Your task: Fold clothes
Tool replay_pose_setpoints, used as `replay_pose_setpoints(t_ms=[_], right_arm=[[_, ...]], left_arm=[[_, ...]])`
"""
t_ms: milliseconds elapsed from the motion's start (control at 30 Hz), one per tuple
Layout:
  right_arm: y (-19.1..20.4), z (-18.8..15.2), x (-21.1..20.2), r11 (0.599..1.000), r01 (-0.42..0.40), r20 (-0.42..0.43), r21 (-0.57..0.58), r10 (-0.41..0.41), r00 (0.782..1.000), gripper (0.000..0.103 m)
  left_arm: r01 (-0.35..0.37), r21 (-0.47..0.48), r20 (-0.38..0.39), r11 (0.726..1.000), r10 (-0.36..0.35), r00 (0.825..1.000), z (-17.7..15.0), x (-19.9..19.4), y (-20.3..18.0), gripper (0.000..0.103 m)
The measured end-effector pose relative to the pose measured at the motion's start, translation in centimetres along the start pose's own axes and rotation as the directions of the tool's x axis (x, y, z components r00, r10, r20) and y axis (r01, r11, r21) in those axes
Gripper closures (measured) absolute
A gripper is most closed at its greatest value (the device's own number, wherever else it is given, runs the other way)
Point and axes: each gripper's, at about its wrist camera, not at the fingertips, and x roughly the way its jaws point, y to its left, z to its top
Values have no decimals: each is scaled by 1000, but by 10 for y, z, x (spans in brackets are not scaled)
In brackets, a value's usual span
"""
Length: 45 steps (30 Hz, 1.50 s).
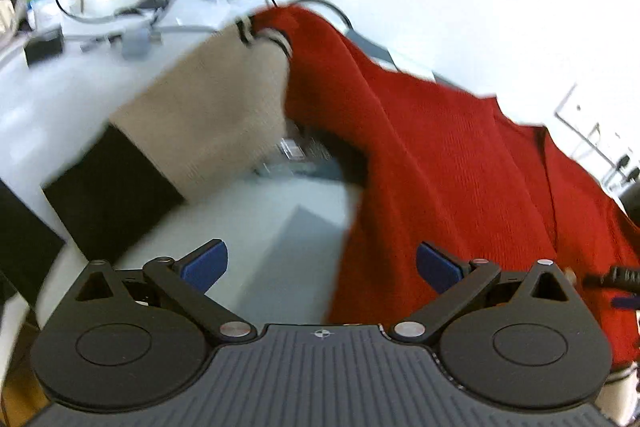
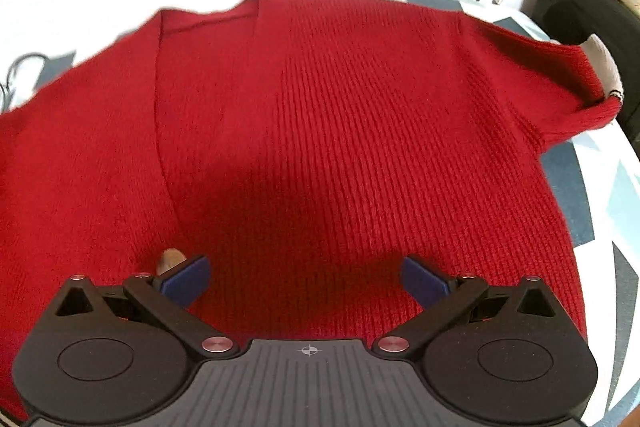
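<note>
We are holding both tools, left tool and right tool, wide and empty over the red sweater on the worktop; next, probably, we are gripping an edge to fold.

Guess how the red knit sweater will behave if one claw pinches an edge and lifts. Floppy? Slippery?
Probably floppy: the red sweater already drapes in soft folds in the left wrist view, so a lifted edge should sag. Its coarse ribbed knit looks grippy rather than slick against the blue pads. It looks thick, so likely fairly heavy; it may stretch under one pinch.
</note>
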Motion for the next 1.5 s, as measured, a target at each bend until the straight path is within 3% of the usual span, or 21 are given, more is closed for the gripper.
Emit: replay_pose_setpoints(t_ms=[100, 167, 233, 300, 667, 800, 867, 1067, 1133, 1167, 1233, 1333, 1400, 1500], right_arm=[[2, -4, 3, 1000, -8, -18, 21, 9, 1000, 1], [7, -6, -1, 1000, -14, -13, 28, 14, 1000, 1], [15, -9, -9, 999, -23, 17, 21, 23, 1000, 1], [27, -11, -16, 1000, -27, 49, -3, 27, 998, 1], [69, -5, -16, 997, -65, 55, -47, 67, 996, 1], [76, -4, -14, 996, -64, 49, -56, 67, 997, 1], [79, -5, -14, 995, -63, 51, -71, 67, 996, 1], [85, -4, -14, 995, -81, 43, -62, 84, 996, 1], [86, -3, -13, 995, -90, 32, -39, 91, 995, 1], [87, -3, -12, 995, -99, 25, -22, 100, 995, 1], [90, -2, -11, 992, -123, 12, 1, 123, 992, 1], [96, 0, -11, 986, -164, -4, 25, 164, 986, 1], [101, 1, -12, 982, -190, -4, 20, 190, 982, 1], [100, 4, -13, 978, -205, 1, 34, 205, 979, 1]], left_arm=[[-61, -76, 22, 995, 63, 998, 5, 3, 22, 1], [-18, -145, 43, 989, 25, 999, -3, 3, 34, 1], [33, -148, 92, 988, -20, 996, -12, 2, 34, 1], [48, -198, 106, 979, -27, 994, -15, 10, 36, 1], [25, -482, 130, 876, 44, 990, 5, 54, 53, 2], [-13, -558, 156, 830, 120, 980, 14, 49, 66, 5], [-16, -600, 173, 799, 150, 973, 18, 46, 74, 11], [9, -719, 201, 695, 195, 960, 28, 44, 103, 47], [12, -740, 201, 673, 204, 958, 32, 46, 112, 73], [8, -746, 201, 666, 213, 956, 35, 47, 116, 80], [-9, -736, 214, 677, 246, 945, 42, 43, 118, 86], [-32, -696, 265, 717, 298, 917, 54, 26, 114, 88], [-38, -642, 308, 766, 303, 902, 65, 13, 107, 89], [-33, -504, 392, 863, 263, 881, 87, -5, 83, 89]])
